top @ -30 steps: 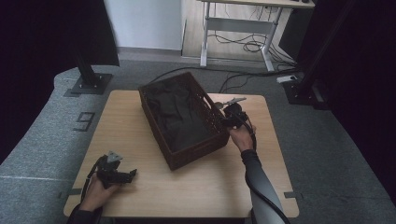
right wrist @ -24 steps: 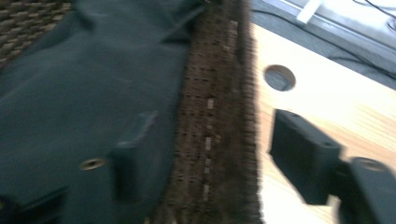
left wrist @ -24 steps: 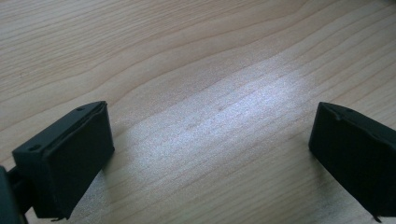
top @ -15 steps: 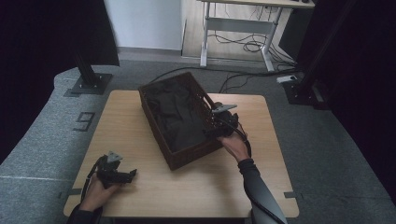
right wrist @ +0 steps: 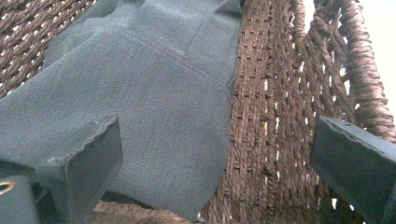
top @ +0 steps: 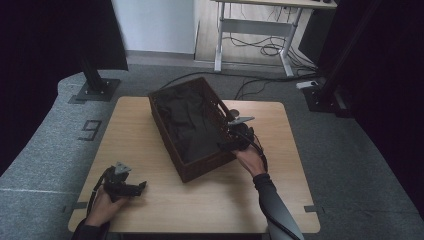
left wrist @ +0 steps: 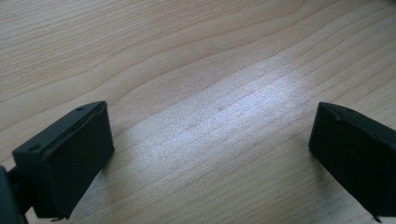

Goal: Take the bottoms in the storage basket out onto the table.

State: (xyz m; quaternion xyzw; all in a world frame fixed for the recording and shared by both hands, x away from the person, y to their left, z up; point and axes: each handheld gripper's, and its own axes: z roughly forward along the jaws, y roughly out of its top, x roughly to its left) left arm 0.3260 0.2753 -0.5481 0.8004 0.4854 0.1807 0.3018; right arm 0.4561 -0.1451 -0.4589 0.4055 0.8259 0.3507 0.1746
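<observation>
Right gripper [top: 231, 141] open at the basket [top: 176, 158]

Its jaws had just opened wide; the dark cloth [right wrist: 140, 107] lay just ahead, unpinched, left gripper [top: 131, 188] far off.

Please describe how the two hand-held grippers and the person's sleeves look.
Both the left gripper and the right gripper are black, each topped by a grey three-cornered plate and trailing a dark cable. Their jaws are blocky black slabs; the right gripper's pads have wavy edges. The person wears dark long sleeves.
</observation>
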